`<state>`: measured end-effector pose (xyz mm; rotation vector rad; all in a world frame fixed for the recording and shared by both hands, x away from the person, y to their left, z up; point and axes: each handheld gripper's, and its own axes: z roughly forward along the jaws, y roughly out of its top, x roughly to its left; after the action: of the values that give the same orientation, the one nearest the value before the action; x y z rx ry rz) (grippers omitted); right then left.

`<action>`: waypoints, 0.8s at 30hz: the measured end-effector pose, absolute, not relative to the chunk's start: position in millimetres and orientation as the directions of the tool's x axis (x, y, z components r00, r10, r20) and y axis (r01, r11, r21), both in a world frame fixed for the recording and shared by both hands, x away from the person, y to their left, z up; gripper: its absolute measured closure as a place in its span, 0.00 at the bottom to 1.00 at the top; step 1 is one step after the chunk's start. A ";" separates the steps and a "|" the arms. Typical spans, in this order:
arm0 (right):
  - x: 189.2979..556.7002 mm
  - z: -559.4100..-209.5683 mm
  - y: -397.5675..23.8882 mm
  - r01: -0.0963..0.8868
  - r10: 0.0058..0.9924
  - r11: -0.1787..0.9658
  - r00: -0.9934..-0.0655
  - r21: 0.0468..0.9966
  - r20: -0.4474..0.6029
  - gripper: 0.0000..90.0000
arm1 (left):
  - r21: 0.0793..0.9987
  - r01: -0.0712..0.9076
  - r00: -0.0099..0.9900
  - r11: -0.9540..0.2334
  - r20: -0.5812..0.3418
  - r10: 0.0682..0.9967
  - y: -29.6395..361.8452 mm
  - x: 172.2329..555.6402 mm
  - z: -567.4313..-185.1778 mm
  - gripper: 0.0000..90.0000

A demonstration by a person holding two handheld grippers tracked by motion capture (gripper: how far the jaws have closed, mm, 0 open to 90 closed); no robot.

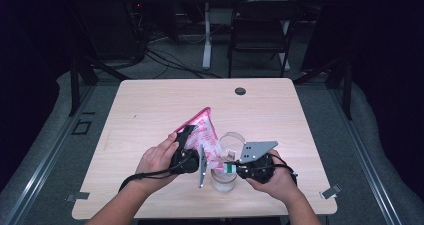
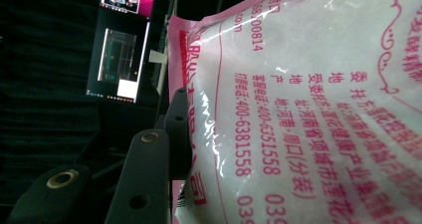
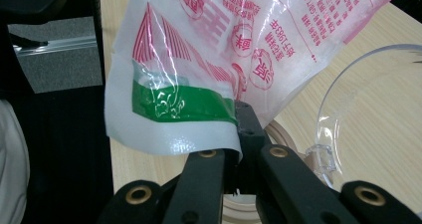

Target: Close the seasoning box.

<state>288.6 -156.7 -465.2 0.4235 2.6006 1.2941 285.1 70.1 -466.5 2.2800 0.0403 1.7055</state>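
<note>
A pink-and-white printed plastic bag (image 1: pixel 204 131) hangs tilted over the table, held from both sides. My left gripper (image 1: pixel 189 150) is shut on its pink-edged side; one black finger (image 2: pixel 175 119) presses the bag (image 2: pixel 308 109) while the other is hidden behind it. My right gripper (image 3: pixel 240 115) is shut on the bag's lower corner (image 3: pixel 179 109), by the green band. Below that corner stands a clear plastic jar (image 1: pixel 223 180). Its round transparent lid (image 3: pixel 348 109) is flipped up beside it.
The light wooden table (image 1: pixel 150 115) has a black grommet (image 1: pixel 240 91) near its far edge. A folding chair (image 1: pixel 261 30) and cables lie on the floor beyond. Lit monitors (image 2: pixel 119 59) hang in the dark background.
</note>
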 end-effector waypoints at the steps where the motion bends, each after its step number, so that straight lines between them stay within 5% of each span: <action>1: 288.6 -465.4 -156.6 0.162 0.345 0.575 -0.937 0.802 -0.057 1.00 | 0.250 -0.151 0.296 -0.956 0.934 0.197 70.0 284.9 -465.9 0.70; 24: 289.8 -466.5 -157.5 0.163 0.345 0.582 -0.937 0.797 -0.061 1.00 | 0.245 -0.163 0.281 -0.956 0.940 0.193 69.8 282.1 -465.6 0.70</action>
<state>289.8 -157.5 -466.5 0.4239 2.6034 1.2789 282.1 69.8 -465.6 2.2616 0.0274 1.7233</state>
